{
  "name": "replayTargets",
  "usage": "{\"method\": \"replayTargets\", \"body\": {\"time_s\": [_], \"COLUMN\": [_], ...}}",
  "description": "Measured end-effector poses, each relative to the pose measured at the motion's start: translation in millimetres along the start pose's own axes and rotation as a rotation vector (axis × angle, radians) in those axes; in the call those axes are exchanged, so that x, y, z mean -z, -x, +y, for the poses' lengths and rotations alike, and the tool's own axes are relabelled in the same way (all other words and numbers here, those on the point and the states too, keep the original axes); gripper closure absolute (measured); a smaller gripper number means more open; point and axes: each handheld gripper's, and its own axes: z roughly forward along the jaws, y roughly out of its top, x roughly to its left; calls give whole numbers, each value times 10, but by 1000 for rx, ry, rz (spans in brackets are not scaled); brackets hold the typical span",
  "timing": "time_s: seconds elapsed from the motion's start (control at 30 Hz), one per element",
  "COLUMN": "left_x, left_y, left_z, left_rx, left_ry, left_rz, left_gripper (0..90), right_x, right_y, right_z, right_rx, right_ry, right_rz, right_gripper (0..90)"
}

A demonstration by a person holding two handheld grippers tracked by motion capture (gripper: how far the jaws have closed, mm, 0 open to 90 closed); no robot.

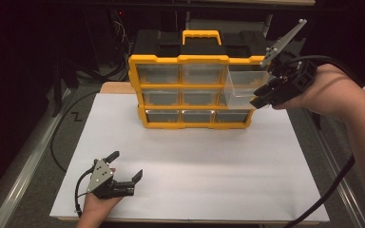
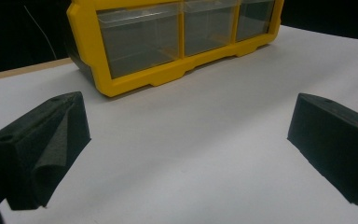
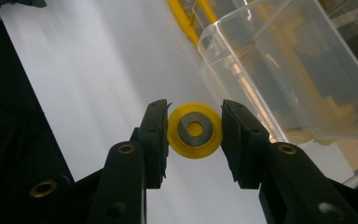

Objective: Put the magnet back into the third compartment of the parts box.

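A yellow and black organizer (image 1: 190,90) with clear drawers stands upright at the back of the white mat. Its top right clear drawer (image 1: 244,85) is pulled out toward me. My right gripper (image 1: 261,99) hovers beside that drawer's front edge, shut on a yellow disc with a metal ring in its middle (image 3: 195,130). The open drawer (image 3: 289,79) lies just right of the disc in the right gripper view. My left gripper (image 1: 126,166) rests near the mat's front left corner, open and holding nothing, and it faces the organizer's bottom row (image 2: 177,42).
The white mat (image 1: 190,166) covers most of the table and is bare between the organizer and my left hand. Cables trail off both grippers at the left and right edges. Metal rails run along both sides of the table.
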Motion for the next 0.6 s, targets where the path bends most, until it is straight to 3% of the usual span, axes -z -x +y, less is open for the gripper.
{"method": "replayTargets", "body": {"time_s": [0.6], "left_x": [4], "left_y": [-8], "left_z": [0], "left_rx": [0], "left_ry": [2], "left_rz": [0], "left_gripper": [0], "right_x": [29], "right_y": [193], "right_z": [144], "right_rx": [-12], "right_ry": [-6], "right_rz": [-16], "right_gripper": [651]}}
